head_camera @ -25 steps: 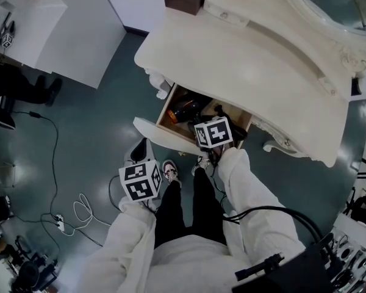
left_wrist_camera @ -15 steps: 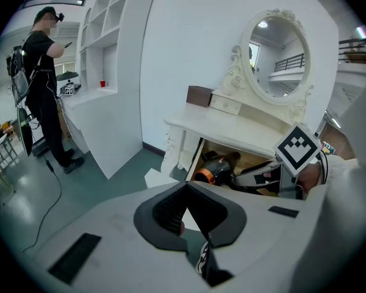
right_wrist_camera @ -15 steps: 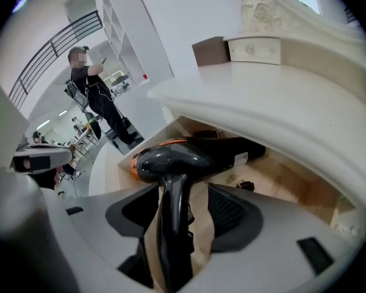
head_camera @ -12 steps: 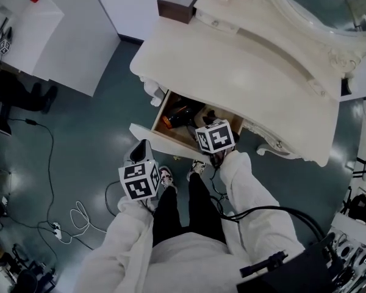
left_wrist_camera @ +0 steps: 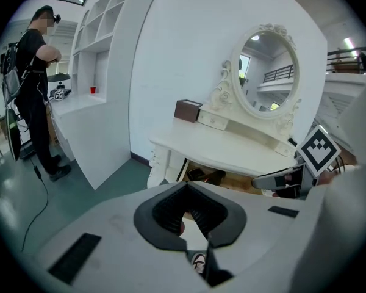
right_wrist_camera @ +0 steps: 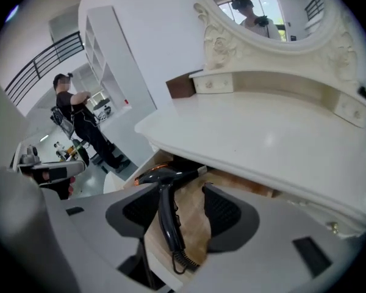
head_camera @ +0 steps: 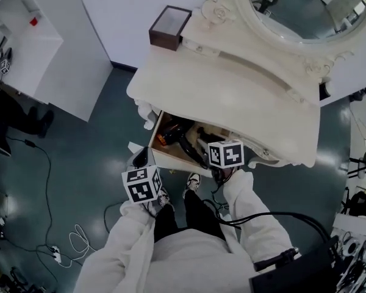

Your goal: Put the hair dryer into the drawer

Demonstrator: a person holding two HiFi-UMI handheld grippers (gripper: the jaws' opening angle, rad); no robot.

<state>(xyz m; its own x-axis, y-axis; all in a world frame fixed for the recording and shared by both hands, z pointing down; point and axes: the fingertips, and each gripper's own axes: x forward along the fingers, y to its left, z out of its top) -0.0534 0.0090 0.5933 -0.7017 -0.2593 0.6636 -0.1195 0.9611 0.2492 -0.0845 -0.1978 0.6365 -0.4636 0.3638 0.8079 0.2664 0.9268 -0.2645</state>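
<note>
Fingers (right_wrist_camera: 229, 215) of the right gripper (right_wrist_camera: 184, 218) stand wide apart, having just been opening, and press on nothing. The black hair dryer (right_wrist_camera: 166, 215) shows through the gap but lies below in the open drawer (head_camera: 171, 161), head near its left end and coiled cord at its front edge. The left gripper (left_wrist_camera: 192, 218) is closed and empty, near the drawer's front left corner.

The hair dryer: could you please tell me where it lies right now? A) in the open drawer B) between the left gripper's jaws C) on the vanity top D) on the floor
A: the hair dryer lies inside the open drawer beneath the vanity top.
</note>
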